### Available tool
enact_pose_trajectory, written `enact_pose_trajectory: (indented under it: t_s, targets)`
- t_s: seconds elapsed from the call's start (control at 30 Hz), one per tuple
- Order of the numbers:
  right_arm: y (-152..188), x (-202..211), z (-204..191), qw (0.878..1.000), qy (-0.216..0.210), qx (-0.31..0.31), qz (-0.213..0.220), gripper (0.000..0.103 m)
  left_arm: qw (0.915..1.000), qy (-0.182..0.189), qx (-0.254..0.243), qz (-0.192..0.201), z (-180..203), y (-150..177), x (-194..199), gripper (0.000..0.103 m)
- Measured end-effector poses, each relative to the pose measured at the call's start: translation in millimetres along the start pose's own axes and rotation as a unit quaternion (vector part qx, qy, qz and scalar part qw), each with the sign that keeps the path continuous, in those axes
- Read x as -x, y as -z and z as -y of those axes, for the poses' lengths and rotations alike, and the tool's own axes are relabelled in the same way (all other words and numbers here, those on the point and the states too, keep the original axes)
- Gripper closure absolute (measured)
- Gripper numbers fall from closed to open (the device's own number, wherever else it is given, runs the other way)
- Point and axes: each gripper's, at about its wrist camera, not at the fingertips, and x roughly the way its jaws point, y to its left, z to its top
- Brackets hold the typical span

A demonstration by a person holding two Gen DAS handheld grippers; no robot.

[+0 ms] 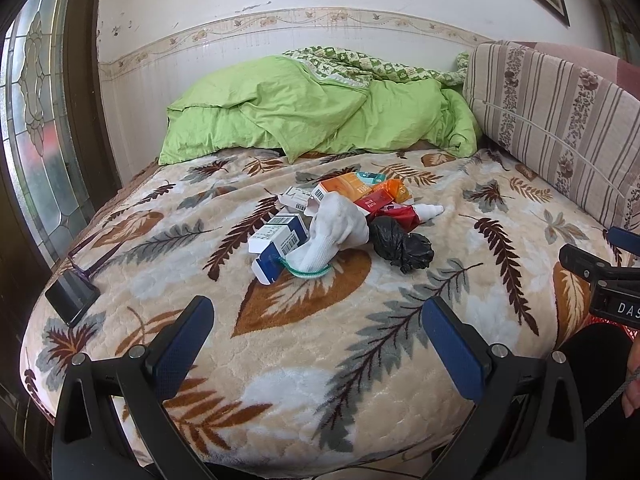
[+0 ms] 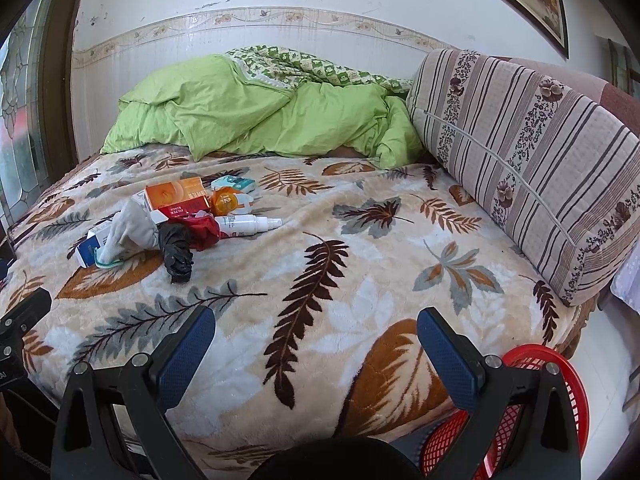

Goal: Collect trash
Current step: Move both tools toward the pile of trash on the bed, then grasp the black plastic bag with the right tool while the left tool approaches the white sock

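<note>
The trash lies in one heap on the bed: a white glove (image 1: 340, 224) over a blue-white box (image 1: 276, 240), a crumpled black bag (image 1: 400, 246) beside it, an orange carton (image 2: 176, 196) and a red pack (image 2: 180, 212) behind, and a white spray bottle (image 2: 248, 225) lying flat on the right. A red basket (image 2: 560, 376) stands at the bed's near corner.
</note>
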Motion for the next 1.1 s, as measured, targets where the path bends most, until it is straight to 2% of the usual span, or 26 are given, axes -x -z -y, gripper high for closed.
enact_pose_trajectory:
  t_s: [0.7, 0.87, 0.93, 1.1]
  targets:
    - [0.1, -1.0, 1.1, 1.0, 0.001, -0.003, -0.003, 0.001, 1.0, 0.001, 0.0, 0.0, -1.4, -0.2, -0.3, 0.0]
    - [0.0, -4.3, 4.9, 1.0, -0.011, -0.012, -0.013, 0.001, 0.9999, 0.004, 0.009, -0.005, -2.6, -0.4, -1.2, 0.0]
    - [-1.0, -7.9, 5.6, 0.999, -0.028, -0.015, -0.023, 0.004, 0.9996, 0.012, 0.021, -0.011, -7.7, -0.7, -2.5, 0.0]
    - [-7.6, -23.6, -10.6, 0.994, -0.094, 0.0, -0.052, 0.029, 0.9981, 0.02, 0.053, -0.022, -24.0, -3.3, -9.1, 0.0]
